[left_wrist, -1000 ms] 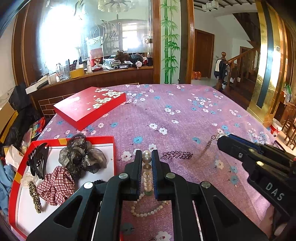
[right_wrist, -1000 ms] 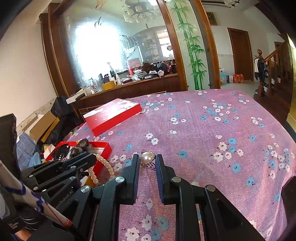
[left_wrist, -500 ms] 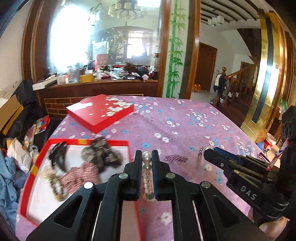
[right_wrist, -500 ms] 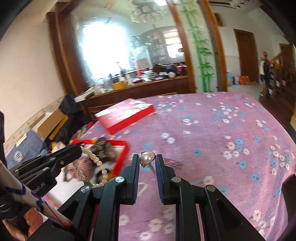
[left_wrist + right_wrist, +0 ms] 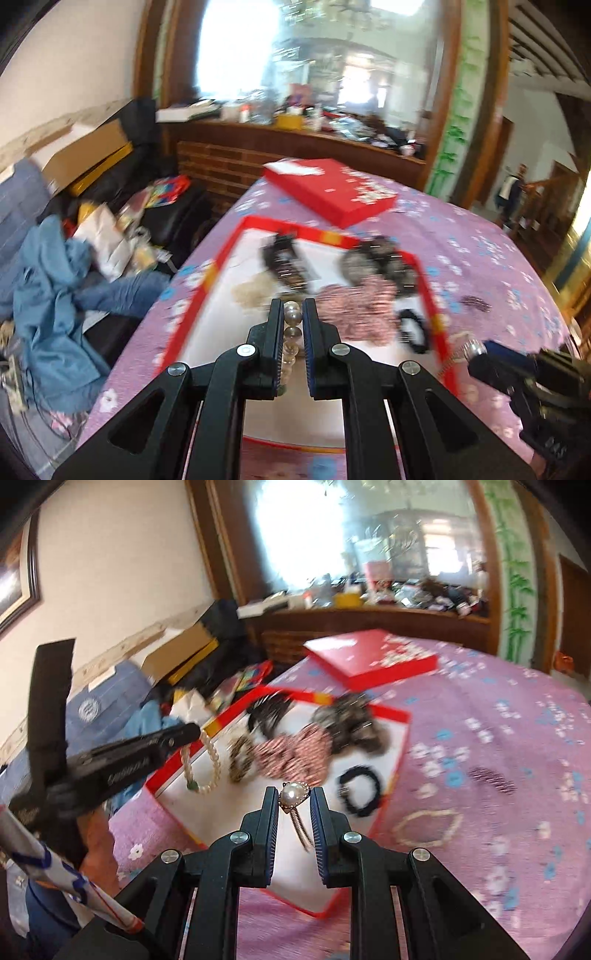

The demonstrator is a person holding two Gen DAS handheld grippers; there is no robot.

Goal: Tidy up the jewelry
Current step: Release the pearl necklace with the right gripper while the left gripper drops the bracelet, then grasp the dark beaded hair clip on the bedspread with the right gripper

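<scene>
While both my grippers hang over the red tray [image 5: 400,734], my left gripper [image 5: 293,314] clamps a pearl necklace [image 5: 207,760], and my right gripper [image 5: 294,805] pinches a pearl pendant [image 5: 293,794].

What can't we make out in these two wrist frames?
- Left wrist view: items in the red tray are smeared by motion blur; their details are unreadable.
- Left wrist view: the pearl strand runs down behind the left gripper; its lower loop is hidden.
- Right wrist view: the pearl pendant chain drops between the right gripper fingers; its end is hidden.
- Right wrist view: the dark piece on the cloth is too blurred to identify.
</scene>
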